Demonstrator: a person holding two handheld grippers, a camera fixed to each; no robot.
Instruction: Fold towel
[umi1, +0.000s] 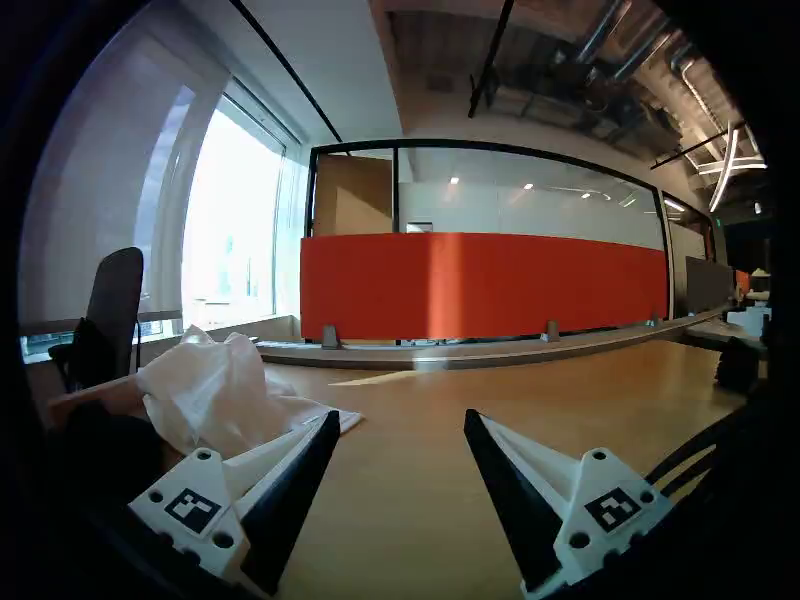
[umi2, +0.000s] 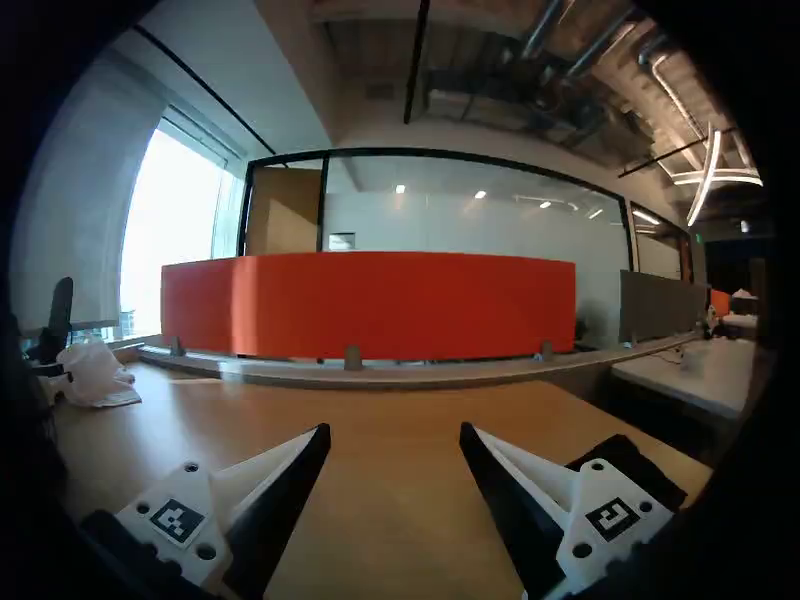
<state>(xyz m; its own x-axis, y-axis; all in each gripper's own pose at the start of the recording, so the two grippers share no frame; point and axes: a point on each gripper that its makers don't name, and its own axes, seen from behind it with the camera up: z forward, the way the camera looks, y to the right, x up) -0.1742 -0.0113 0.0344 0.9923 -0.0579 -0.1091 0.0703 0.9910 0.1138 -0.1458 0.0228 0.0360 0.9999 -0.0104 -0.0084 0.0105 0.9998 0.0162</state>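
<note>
Two claws released, grasping nothing. Crumpled white sheet (umi1: 215, 390) lies left of left claw (umi1: 400, 425); black towel (umi2: 628, 452) just right of right claw (umi2: 395, 435).

The left gripper (umi1: 400, 415) is pointing low across a wooden table (umi1: 560, 380), its two fingers standing apart with nothing between them. A crumpled white towel (umi1: 215, 390) is lying on the table just beyond the finger on the view's left. An orange partition (umi1: 480, 285) is running along the table's far edge. A black chair (umi1: 115, 300) is standing beside a bright window (umi1: 235, 240).
</note>
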